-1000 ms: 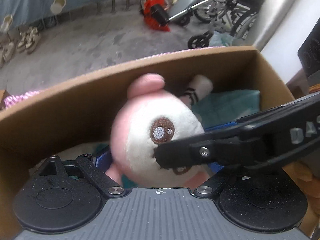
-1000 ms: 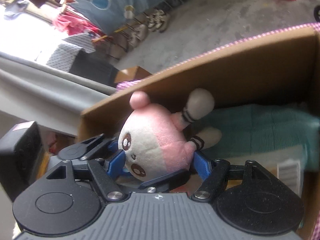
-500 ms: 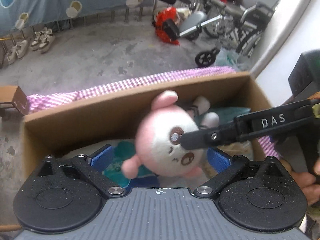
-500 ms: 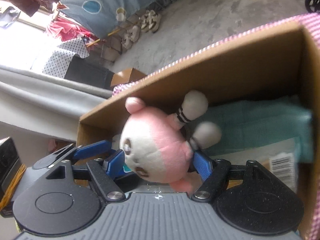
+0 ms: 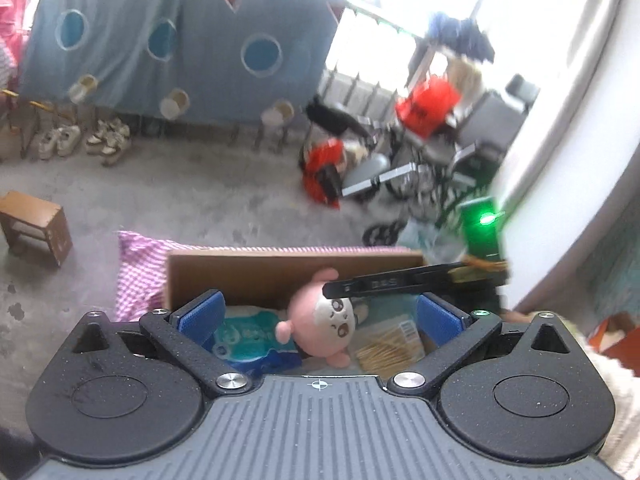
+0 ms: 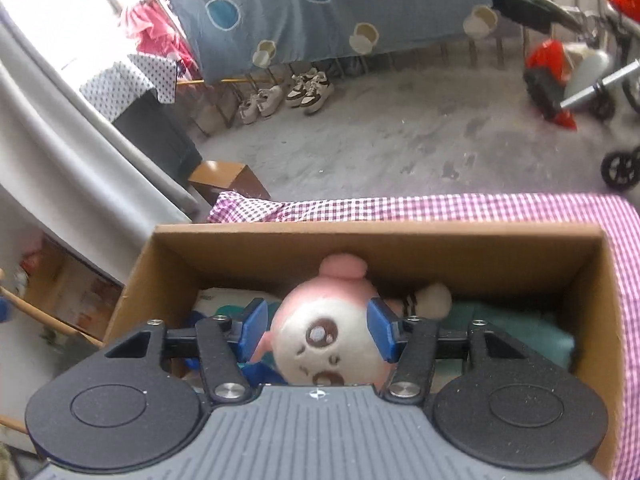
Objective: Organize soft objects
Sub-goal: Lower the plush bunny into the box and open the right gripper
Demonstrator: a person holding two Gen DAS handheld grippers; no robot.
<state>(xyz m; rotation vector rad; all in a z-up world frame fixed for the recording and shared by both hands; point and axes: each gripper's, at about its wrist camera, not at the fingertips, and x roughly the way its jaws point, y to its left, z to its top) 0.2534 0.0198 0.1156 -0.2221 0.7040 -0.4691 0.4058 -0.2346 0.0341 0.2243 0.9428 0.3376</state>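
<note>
A pink and white plush toy (image 6: 324,332) with brown eyes sits inside the brown cardboard box (image 6: 380,236). My right gripper (image 6: 318,330) is shut on the plush toy's head, its blue pads (image 6: 254,326) against both sides. In the left wrist view the plush toy (image 5: 320,312) lies in the box (image 5: 248,276) with the right gripper's black finger (image 5: 384,282) across it. My left gripper (image 5: 320,314) is open and empty, raised above the box and back from it.
The box also holds a teal cloth (image 6: 516,332), a blue and teal packet (image 5: 244,336) and a labelled pack (image 5: 388,348). The box stands on a purple checked cloth (image 6: 440,208). Beyond lie a concrete floor, shoes (image 6: 308,88), wheelchairs (image 5: 420,168) and a small wooden stool (image 5: 32,224).
My left gripper has let go of the plush toy, opened wide and pulled up and back from the box. My right gripper has kept its hold and turned the toy face up.
</note>
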